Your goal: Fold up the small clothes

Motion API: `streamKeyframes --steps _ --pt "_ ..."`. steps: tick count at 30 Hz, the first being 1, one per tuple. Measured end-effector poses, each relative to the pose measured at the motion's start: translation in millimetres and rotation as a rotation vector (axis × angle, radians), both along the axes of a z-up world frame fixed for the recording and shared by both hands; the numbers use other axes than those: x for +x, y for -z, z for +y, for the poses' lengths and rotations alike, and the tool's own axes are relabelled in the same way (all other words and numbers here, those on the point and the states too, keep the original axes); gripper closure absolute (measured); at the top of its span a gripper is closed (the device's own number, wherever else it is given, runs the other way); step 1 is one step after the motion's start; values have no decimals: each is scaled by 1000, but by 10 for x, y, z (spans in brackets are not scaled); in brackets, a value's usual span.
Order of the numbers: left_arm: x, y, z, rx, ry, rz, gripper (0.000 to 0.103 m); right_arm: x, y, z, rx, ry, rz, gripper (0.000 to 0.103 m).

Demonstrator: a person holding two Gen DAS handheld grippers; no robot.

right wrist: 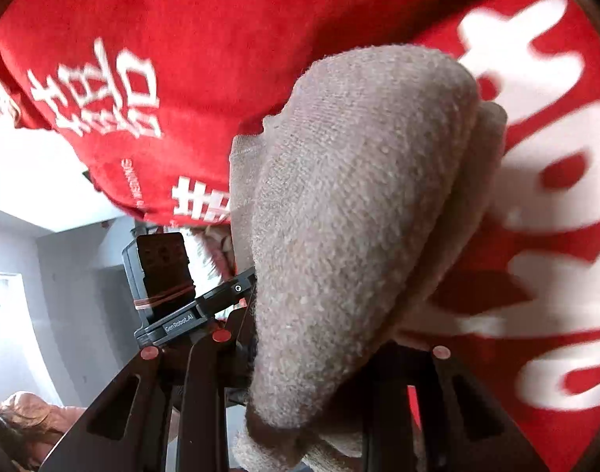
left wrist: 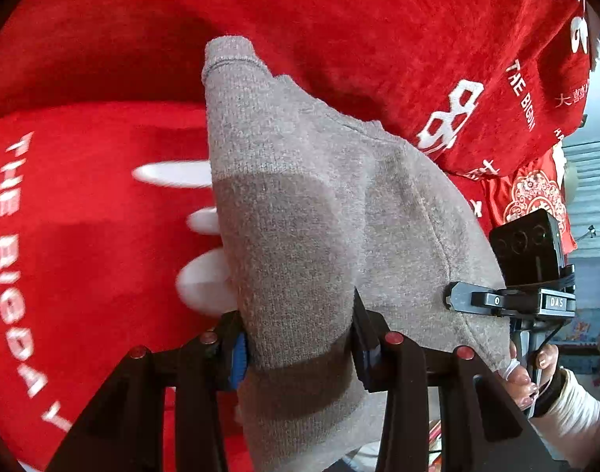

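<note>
A small grey-beige knitted garment point(left wrist: 319, 204) hangs between both grippers, lifted above a red cloth with white lettering point(left wrist: 83, 196). My left gripper point(left wrist: 300, 346) is shut on the garment's near edge; the fabric drapes over and hides the fingertips. In the left wrist view the right gripper point(left wrist: 508, 299) shows at the right, gripping the garment's other edge. In the right wrist view the garment point(right wrist: 351, 216) bunches thickly over my right gripper point(right wrist: 319, 385), which is shut on it. The left gripper point(right wrist: 189, 314) shows at the left there.
The red cloth point(right wrist: 181, 39) covers the surface below and hangs over its edge. Beyond the edge are a pale room wall point(right wrist: 44, 275) and a person's hand point(left wrist: 536, 373) on the right gripper's handle.
</note>
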State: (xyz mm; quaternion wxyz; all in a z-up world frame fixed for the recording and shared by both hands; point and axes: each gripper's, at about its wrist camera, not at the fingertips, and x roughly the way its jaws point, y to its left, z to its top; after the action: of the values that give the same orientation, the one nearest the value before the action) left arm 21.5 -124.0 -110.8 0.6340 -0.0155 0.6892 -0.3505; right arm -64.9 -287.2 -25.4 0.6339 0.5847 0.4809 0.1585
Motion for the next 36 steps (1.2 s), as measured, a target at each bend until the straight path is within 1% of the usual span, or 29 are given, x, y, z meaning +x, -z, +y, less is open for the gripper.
streamKeyframes --steps 1,2,3,5,7,9,10,11,12,13,14,16,17,18,19,20,21,22,24,25,26,28,32,34,36 --pt "-10 -20 180 17 -6 -4 60 39 24 121 4 -11 2 73" --pt "-42 -15 253 28 -6 -7 60 69 77 284 13 -23 11 73" --pt "-57 10 411 49 -12 -8 60 83 128 387 24 -29 22 73" --pt "-63 127 592 78 -28 3 60 136 271 648 42 -44 52 73" --pt "-94 284 822 112 -47 13 60 183 408 832 40 -60 83 73" --pt "-105 434 1013 140 -76 35 60 233 533 991 2 -88 124 71" --pt "-116 490 1074 153 -84 42 60 263 571 1056 -38 -107 149 70" --pt "-122 528 1151 169 -89 41 59 290 577 1092 -95 -128 176 65" --pt "-132 538 1197 169 -87 41 59 309 553 1117 -167 -156 203 58" --pt "-142 509 1242 153 -85 38 59 312 509 1120 -222 -170 214 56" --pt "-152 441 1273 143 -83 17 59 313 436 1102 -271 -175 218 54" --pt "-156 300 1341 150 -68 -41 59 275 326 1053 -332 -162 225 54" --pt "-155 236 1309 150 -70 -69 59 244 258 1028 -365 -147 224 56" --pt "-132 187 1368 158 -78 -91 59 234 163 1003 -412 -131 224 69" --pt "-119 163 1362 178 -86 -112 59 220 98 971 -458 -123 226 75" --pt "-96 176 1400 197 -90 -124 59 218 43 973 -508 -133 228 78" --pt "-87 208 1409 223 -92 -130 59 252 -19 1020 -586 -162 227 79" --pt "-89 266 1410 260 -87 -131 59 322 -66 1099 -642 -194 225 80" --pt "-126 389 1402 314 -71 -139 58 421 -17 1202 -760 -275 242 80" --pt "-143 427 1392 329 -62 -145 58 392 59 1181 -816 -310 259 80" --pt "-163 455 1374 341 -55 -151 55 357 138 1154 -866 -336 277 80" --pt "-191 446 1341 370 -50 -180 53 378 159 1123 -866 -318 294 78" --pt "-234 397 1263 426 -12 -229 53 293 -36 1084 -888 -229 350 77" --pt "-239 397 1224 443 1 -242 53 193 -184 1094 -893 -197 337 77" --pt "-239 365 1235 449 -3 -241 53 63 -362 1115 -893 -168 284 77"
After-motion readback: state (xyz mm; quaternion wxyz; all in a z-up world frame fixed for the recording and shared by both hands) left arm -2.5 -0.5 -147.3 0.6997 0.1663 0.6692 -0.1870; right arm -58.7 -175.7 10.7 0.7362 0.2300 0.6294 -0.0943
